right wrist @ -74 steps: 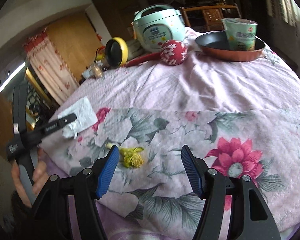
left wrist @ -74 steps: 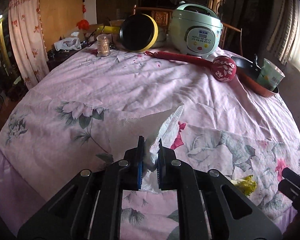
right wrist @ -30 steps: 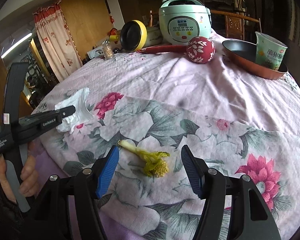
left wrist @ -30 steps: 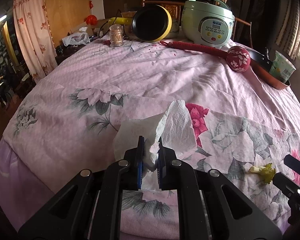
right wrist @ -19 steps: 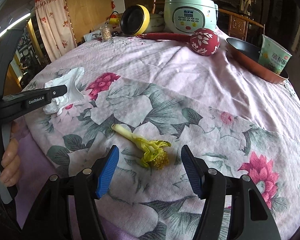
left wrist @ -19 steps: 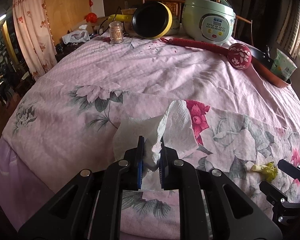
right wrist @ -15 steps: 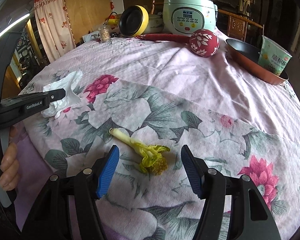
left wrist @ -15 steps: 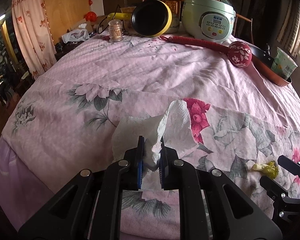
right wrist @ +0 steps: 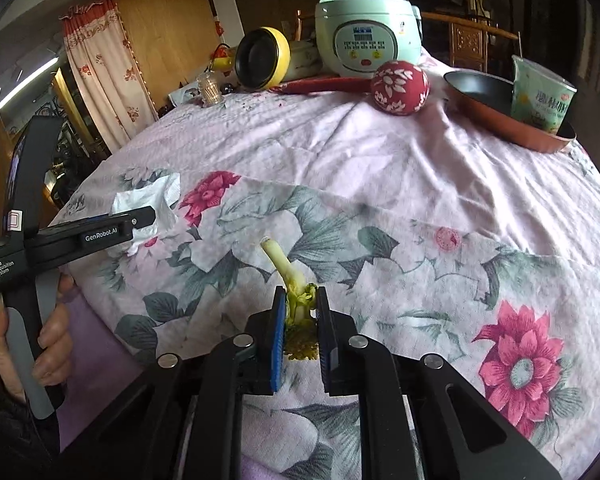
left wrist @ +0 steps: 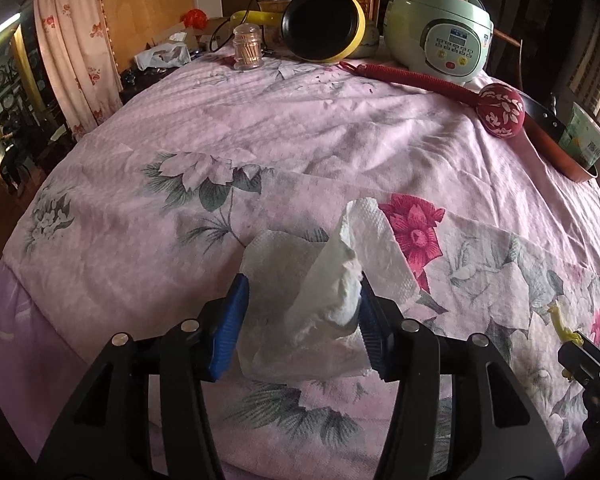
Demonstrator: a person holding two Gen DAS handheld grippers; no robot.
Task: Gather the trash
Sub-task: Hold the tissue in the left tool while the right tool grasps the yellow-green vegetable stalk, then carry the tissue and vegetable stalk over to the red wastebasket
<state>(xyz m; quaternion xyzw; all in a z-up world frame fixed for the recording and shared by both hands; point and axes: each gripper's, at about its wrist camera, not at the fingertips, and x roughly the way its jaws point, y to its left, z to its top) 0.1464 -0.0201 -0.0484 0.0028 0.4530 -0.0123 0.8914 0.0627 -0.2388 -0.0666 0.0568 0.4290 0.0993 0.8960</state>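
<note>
**Trash: one tissue, one vegetable scrap, each between a claw's blue pads**

Trash on the worktop counts two pieces. One crumpled white tissue (left wrist: 331,280) lies near the front edge of the pink flowered cloth (left wrist: 260,128); the left claw (left wrist: 301,324) stands around it with jaws opening, the tissue leaning on the right-hand pad while the other pad stands clear of it. One yellow-green vegetable scrap (right wrist: 294,296), pale stalk pointing away, sits between the pads of the right claw (right wrist: 300,326), whose jaws are closing and press on its leafy end. The two pieces lie well apart, tissue toward the left edge of the worktop. In the right wrist view a hand (right wrist: 40,332) grips the left claw's handle at the worktop edge.

Along the far side stand one pale green rice cooker (right wrist: 365,36), one yellow-rimmed black pan (right wrist: 262,58) tipped on its side, one clear jar of toothpicks (left wrist: 247,47), one red massage hammer with a flowered ball head (right wrist: 399,86), and one copper-coloured frying pan (right wrist: 495,108) with one paper cup (right wrist: 539,92) standing in it. All of these are far from both claws, and bare cloth lies between.
</note>
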